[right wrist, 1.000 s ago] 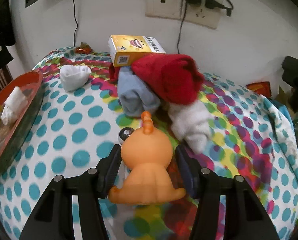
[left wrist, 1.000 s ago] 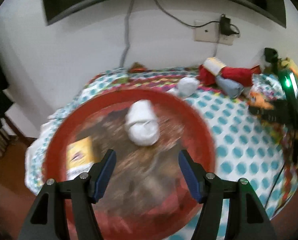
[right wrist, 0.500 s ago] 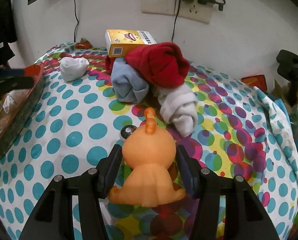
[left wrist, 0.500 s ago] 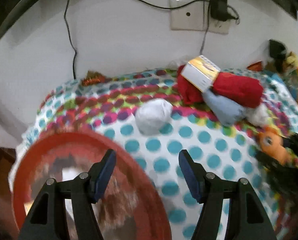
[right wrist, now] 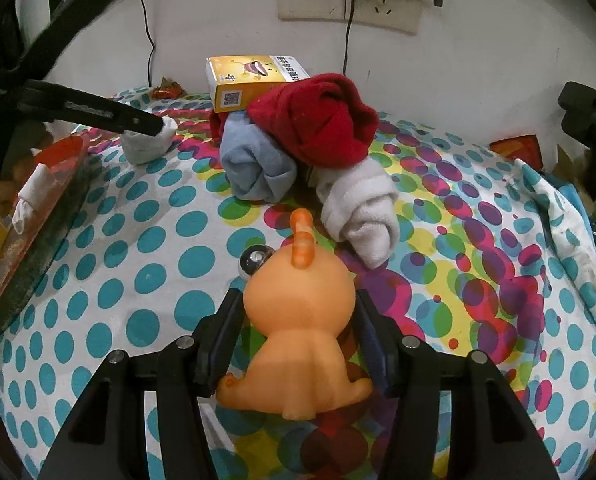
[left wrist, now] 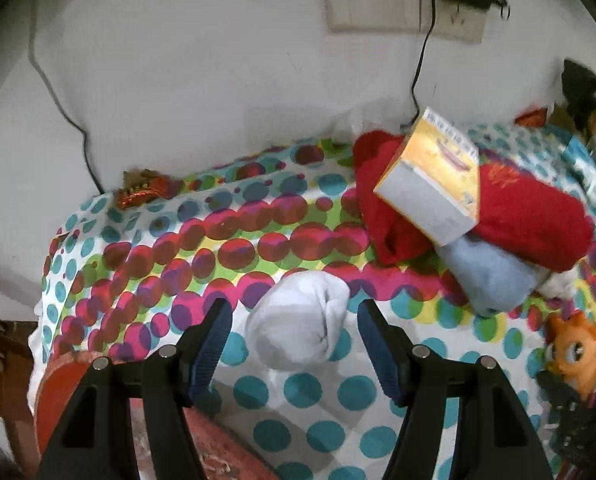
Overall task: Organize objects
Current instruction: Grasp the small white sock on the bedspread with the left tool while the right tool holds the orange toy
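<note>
My left tool (left wrist: 294, 316) is wide open astride a rolled white sock (left wrist: 298, 320) on the dotted tabletop (left wrist: 318, 396), pads not touching it. My right tool (right wrist: 296, 320) grips an orange toy (right wrist: 298, 328) by its sides, beside piled socks (right wrist: 298, 148).

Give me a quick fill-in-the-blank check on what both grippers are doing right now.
1. The right gripper is shut on the orange ____.
2. The open left gripper straddles a rolled ____ sock.
3. The yellow box leans on the ____ sock.
4. The tray's rim is ____.

Missing words: toy; white; red; red
</note>
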